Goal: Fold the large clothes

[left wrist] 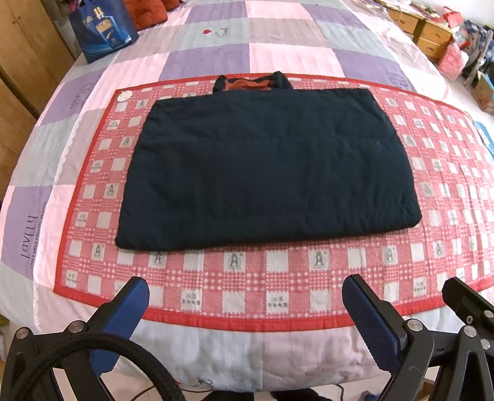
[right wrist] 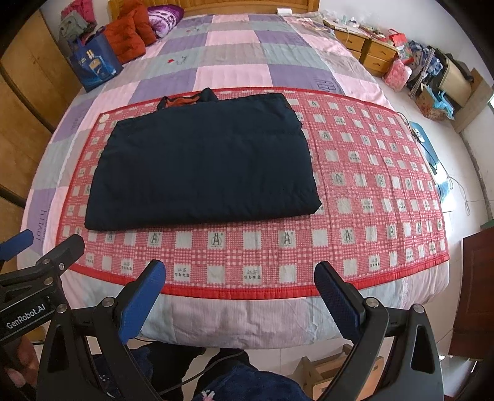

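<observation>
A dark navy padded jacket (left wrist: 265,166) (right wrist: 200,163) lies flat in a rectangle on a red checked mat (left wrist: 247,271) (right wrist: 355,216). Its collar with an orange lining (left wrist: 250,83) (right wrist: 185,100) sticks out at the far edge. My left gripper (left wrist: 244,293) hovers open over the mat's near edge, well short of the jacket, with nothing between its blue pads. My right gripper (right wrist: 239,277) is open too, near the mat's red border, empty. The left gripper's body (right wrist: 40,271) shows at the left of the right wrist view.
The mat rests on a pink, purple and grey patchwork bed cover (left wrist: 278,46) (right wrist: 234,52). A blue bag (left wrist: 102,27) (right wrist: 94,64) and orange cushions (right wrist: 132,34) sit far left. Wooden drawers and clutter (right wrist: 379,52) stand at the right. A person's legs (right wrist: 228,373) are below the bed edge.
</observation>
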{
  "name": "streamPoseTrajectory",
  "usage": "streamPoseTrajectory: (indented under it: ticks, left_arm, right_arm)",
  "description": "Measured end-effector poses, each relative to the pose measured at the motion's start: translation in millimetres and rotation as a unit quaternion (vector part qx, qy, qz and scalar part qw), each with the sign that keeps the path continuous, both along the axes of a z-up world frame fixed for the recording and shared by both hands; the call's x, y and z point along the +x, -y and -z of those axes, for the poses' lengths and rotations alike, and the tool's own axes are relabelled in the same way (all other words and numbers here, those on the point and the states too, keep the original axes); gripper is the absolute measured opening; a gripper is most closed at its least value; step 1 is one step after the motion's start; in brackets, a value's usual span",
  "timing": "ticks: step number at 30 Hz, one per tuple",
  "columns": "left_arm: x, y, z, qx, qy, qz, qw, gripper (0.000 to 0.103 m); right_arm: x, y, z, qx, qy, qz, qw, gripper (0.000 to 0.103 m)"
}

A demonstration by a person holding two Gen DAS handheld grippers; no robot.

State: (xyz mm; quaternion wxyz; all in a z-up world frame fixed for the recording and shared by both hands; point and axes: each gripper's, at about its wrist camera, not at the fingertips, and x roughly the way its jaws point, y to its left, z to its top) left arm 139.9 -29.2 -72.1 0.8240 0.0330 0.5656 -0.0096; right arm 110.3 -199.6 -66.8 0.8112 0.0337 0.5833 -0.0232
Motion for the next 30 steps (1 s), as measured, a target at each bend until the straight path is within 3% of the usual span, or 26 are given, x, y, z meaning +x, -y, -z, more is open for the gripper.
streamPoseTrajectory:
  ticks: [30]
  left_arm:
    - [-0.2, 0.7, 4.9, -0.007, -0.004, 0.009, 0.9999, 0.103]
  right_arm:
    - [-1.2, 0.1, 2.2, 0.005, -0.005, 0.003, 1.0, 0.099]
